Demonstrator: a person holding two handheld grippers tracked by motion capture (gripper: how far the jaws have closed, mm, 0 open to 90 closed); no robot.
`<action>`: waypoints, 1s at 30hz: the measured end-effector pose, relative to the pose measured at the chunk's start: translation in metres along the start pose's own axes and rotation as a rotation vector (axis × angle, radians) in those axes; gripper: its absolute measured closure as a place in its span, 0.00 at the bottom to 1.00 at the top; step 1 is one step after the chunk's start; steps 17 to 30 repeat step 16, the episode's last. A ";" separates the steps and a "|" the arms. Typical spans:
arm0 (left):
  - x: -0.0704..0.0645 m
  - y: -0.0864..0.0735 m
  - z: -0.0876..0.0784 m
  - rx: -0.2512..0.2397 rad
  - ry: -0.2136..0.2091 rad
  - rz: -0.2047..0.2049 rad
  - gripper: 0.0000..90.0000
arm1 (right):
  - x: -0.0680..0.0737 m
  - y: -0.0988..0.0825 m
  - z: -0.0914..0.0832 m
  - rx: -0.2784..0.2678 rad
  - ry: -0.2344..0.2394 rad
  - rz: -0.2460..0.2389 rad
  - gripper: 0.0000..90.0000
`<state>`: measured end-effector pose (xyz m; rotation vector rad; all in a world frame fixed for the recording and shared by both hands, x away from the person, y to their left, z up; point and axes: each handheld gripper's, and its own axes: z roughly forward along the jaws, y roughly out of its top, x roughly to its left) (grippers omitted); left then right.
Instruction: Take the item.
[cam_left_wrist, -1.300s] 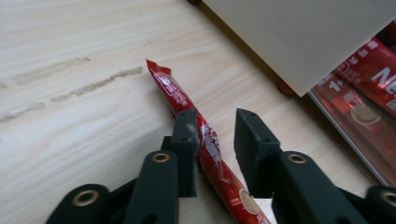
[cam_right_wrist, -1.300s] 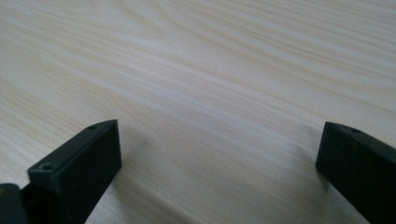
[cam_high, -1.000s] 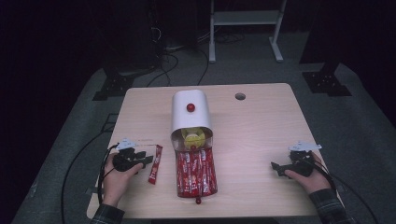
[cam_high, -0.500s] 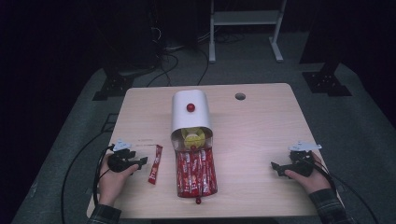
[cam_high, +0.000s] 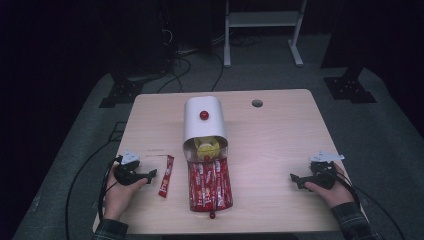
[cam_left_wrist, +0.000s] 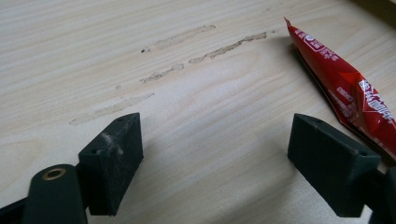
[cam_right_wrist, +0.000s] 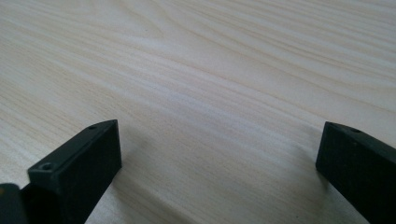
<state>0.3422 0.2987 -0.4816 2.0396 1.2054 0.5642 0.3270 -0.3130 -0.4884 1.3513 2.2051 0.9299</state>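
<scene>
A single red sachet (cam_high: 166, 175) lies flat on the wooden table (cam_high: 280, 140), apart from the rest. My left gripper (cam_high: 150, 175) rests just left of it, open; its jaws have just been opening, with bare wood between them. In the left gripper view the red sachet (cam_left_wrist: 348, 88) lies beyond the right jaw, outside the gap of my left gripper (cam_left_wrist: 219, 154). A white container (cam_high: 204, 126) lies on its side mid-table, with several red sachets (cam_high: 209, 185) spilled in a bundle before its mouth. My right gripper (cam_high: 296, 179) rests open at the right; in its own view my right gripper (cam_right_wrist: 219, 154) holds nothing.
A red knob (cam_high: 204, 115) sits on the container, and a yellow thing (cam_high: 206, 148) shows in its mouth. A small red ball (cam_high: 212, 215) lies near the front edge. A round hole (cam_high: 257, 103) is in the far tabletop. Dark floor, cables and a stand lie behind.
My left gripper has drawn back left and down, away from the single sachet, which stays on the table. The right gripper has not moved.
</scene>
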 end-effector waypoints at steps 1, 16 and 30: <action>0.001 0.000 0.000 0.004 -0.002 0.001 0.16 | 0.000 0.000 0.000 0.000 0.000 0.000 0.00; 0.001 0.000 0.002 0.037 0.011 -0.016 0.00 | 0.000 0.000 0.000 -0.001 -0.001 -0.002 0.00; 0.001 0.000 0.002 0.037 0.011 -0.016 0.00 | 0.000 0.000 0.000 -0.001 -0.001 -0.002 0.00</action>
